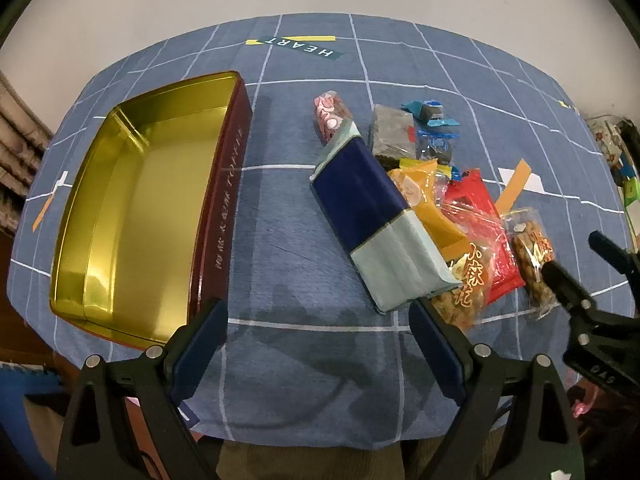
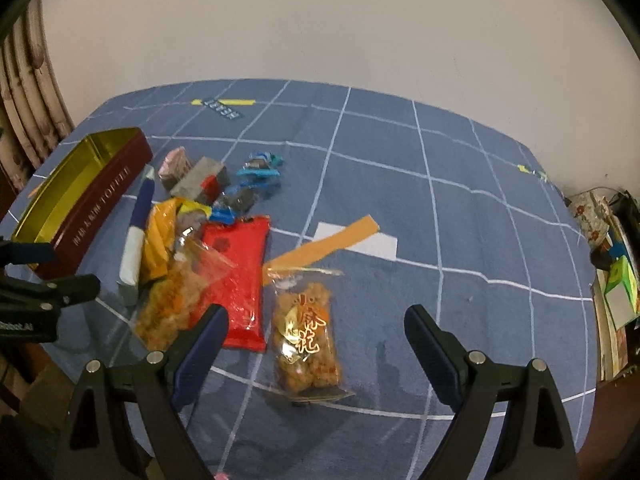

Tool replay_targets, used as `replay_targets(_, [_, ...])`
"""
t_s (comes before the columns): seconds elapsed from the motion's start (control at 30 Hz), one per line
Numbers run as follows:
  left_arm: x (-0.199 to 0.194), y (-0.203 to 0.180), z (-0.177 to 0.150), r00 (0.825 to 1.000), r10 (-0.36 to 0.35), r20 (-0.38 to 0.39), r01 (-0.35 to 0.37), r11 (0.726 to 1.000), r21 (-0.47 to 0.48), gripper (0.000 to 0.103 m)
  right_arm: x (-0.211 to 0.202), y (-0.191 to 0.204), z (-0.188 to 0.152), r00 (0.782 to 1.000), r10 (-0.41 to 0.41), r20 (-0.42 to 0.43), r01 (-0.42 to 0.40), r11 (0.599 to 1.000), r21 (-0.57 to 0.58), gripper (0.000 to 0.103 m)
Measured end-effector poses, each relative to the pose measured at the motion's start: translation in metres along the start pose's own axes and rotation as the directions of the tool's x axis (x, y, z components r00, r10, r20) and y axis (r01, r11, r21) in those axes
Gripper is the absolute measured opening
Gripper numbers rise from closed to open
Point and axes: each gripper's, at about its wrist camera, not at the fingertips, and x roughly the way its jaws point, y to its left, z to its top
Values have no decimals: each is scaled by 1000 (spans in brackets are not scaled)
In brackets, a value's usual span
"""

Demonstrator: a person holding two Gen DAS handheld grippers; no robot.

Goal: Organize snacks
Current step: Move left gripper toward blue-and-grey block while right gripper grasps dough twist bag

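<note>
An open maroon tin (image 1: pixel 224 200) with a gold inside (image 1: pixel 132 200) sits at the left of the blue checked cloth, with nothing in it. A long navy and pale blue packet (image 1: pixel 380 220) lies beside a pile of snacks: a red bag (image 2: pixel 236 276), an orange pouch (image 1: pixel 432 204), a grey block (image 1: pixel 392 132) and small blue sweets (image 1: pixel 432 116). A clear bag of fried twists (image 2: pixel 306 336) lies apart, just ahead of my right gripper (image 2: pixel 316 328), which is open and empty. My left gripper (image 1: pixel 320 320) is open over bare cloth between the tin and the packet.
A pink wrapped sweet (image 1: pixel 332 116) lies beyond the navy packet. A second clear bag of fried snacks (image 2: pixel 168 304) rests by the red bag. Boxes and clutter (image 2: pixel 616 264) stand past the table's right edge. A curtain (image 2: pixel 28 120) hangs at the far left.
</note>
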Motion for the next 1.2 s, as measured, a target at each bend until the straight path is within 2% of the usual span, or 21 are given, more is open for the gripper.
replay_targets(0.13, [1,3,1,1000,-1,-2,1,1000,-16,90,12,5,-3,999,-17,-28,16,999,-30,89])
replay_targets(0.17, [2,3,0,1000,-1,-2,0,1000,-17,90,14,6,-4,999,-17,-33,16,999,-35,86])
replay_targets(0.23, [2,3,0,1000,-3,-4,3,1000,-15,89,20,4,-4,999,-11,-53,9,999,-31,74])
replay_targets(0.6, [5,3,4,1000,-12,-8,12,1000,-12,88,41,-4,-1,995,28,-101,-26,1000,16,64])
replay_targets(0.7, [7,1,6,1000,-13,-13,13,1000,-15,88,47,-4,0,992,58,-114,-55,998,26,51])
replay_targets(1.2, [10,-4,38,998,-57,-31,55,996,-64,87,49,-9,-2,990,59,-125,-54,997,48,43])
